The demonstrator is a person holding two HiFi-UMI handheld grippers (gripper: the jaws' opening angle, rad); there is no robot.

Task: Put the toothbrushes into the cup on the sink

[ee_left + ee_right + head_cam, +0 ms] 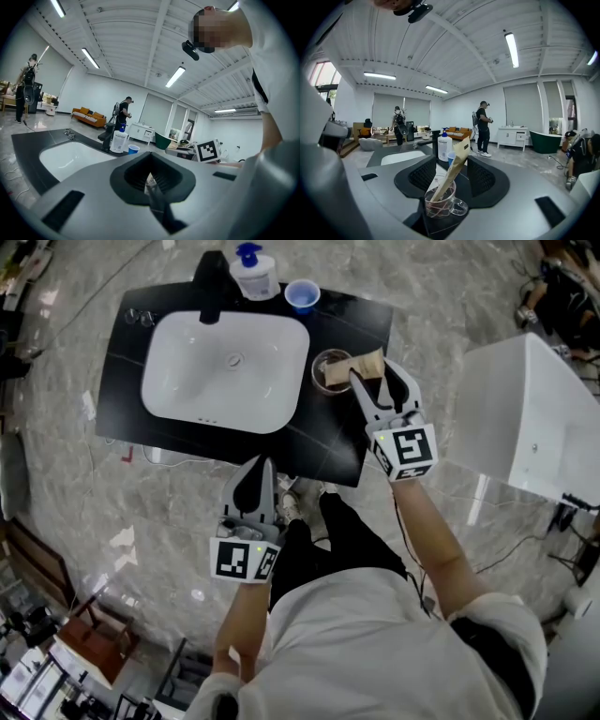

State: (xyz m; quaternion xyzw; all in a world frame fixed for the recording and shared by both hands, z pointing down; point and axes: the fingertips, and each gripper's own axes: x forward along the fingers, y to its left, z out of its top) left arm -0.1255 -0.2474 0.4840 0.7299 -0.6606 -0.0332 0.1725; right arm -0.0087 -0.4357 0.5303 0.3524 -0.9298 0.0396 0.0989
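A clear glass cup (328, 371) stands on the black counter (352, 324), right of the white sink (225, 371). A toothbrush in a tan paper packet (367, 362) leans in it, its top tilted right. My right gripper (378, 379) is open, one jaw on each side of the packet, and the pads do not press it. In the right gripper view the cup (439, 202) and packet (454, 166) sit between the spread jaws of the right gripper (447, 176). My left gripper (254, 482) hangs shut before the counter's front edge; in its own view the left gripper (150, 176) holds nothing I can make out.
A black faucet (211, 282), a white pump bottle (253, 273) and a small blue cup (302, 294) stand along the back of the counter. A large white unit (525, 418) stands to the right. People stand far back in the room (483, 126).
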